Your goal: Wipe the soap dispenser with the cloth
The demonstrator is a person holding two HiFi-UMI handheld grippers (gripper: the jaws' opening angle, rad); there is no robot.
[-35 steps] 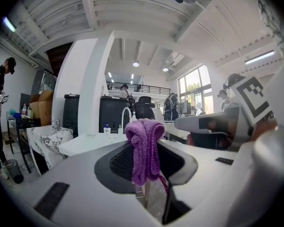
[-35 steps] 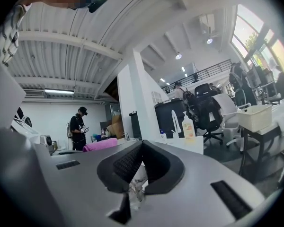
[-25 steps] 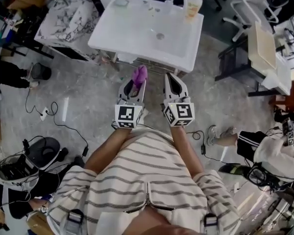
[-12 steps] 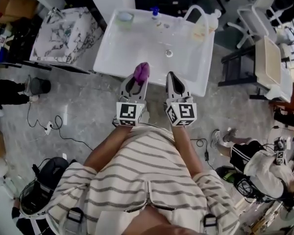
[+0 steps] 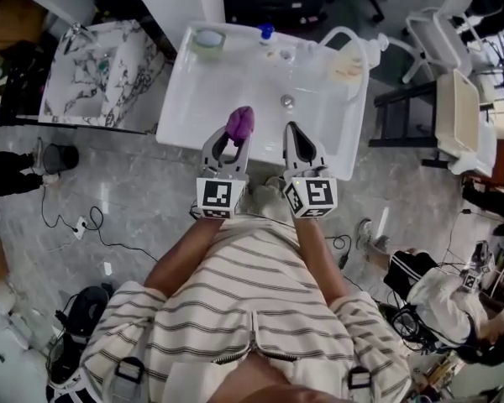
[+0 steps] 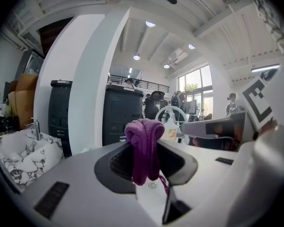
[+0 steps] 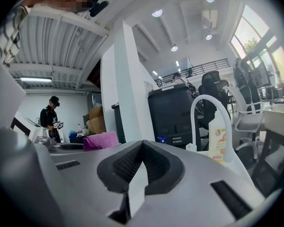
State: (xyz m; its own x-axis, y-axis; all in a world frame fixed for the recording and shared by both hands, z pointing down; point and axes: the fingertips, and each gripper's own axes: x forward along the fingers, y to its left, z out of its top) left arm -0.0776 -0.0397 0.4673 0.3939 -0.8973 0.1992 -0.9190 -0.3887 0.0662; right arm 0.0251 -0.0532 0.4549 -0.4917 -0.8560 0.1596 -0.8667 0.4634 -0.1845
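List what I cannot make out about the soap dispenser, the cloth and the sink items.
Soap dispenser label: too small in the head view; the faucet covers its edge in the right gripper view.
Cloth: bunched in the left gripper's jaws; full size hidden everywhere.
Blue-capped item on the sink: head view, too small.

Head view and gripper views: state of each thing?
Left hand-held gripper, shut on cloth.
Right hand-held gripper, shut, empty.
Cloth, bunched between the jaws.
Soap dispenser, upright at back of sink, untouched.
Faucet, no water running.
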